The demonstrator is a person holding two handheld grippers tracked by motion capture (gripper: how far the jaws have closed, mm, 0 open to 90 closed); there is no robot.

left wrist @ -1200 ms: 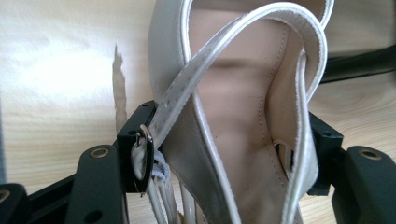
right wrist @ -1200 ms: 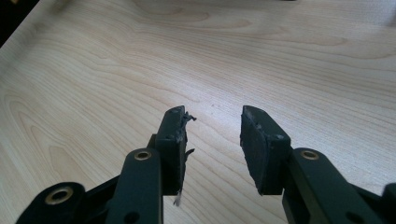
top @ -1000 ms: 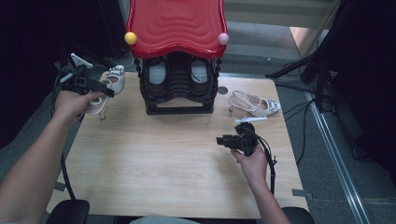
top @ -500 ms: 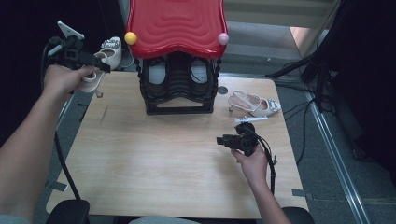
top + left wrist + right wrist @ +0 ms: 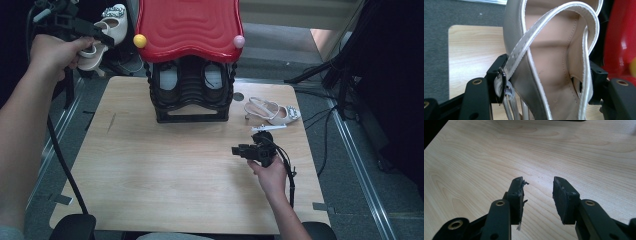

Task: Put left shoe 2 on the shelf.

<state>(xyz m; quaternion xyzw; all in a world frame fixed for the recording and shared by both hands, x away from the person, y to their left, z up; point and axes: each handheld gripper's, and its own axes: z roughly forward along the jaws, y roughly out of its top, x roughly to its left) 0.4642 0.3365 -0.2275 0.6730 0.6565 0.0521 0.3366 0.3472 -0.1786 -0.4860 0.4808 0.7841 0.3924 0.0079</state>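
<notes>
Left tongs holding a cream sandal up past the bench's far-left corner; right tongs empty and apart.

My left gripper (image 5: pixel 100 39) is clamped on the cream slingback sandal (image 5: pixel 102 35), lifted off the bench (image 5: pixel 150 190) beyond its far-left corner, beside the red-topped shoe rack (image 5: pixel 189 60); in the left gripper view both jaws press the sandal's (image 5: pixel 549 62) sides, buckle strap against one jaw. Rack sits at the far edge, middle. Second sandal (image 5: pixel 272 111) lies near the far-right corner. My right gripper (image 5: pixel 237 150) hovers low near the right edge, jaws apart, nothing between, bare wood under them.
</notes>
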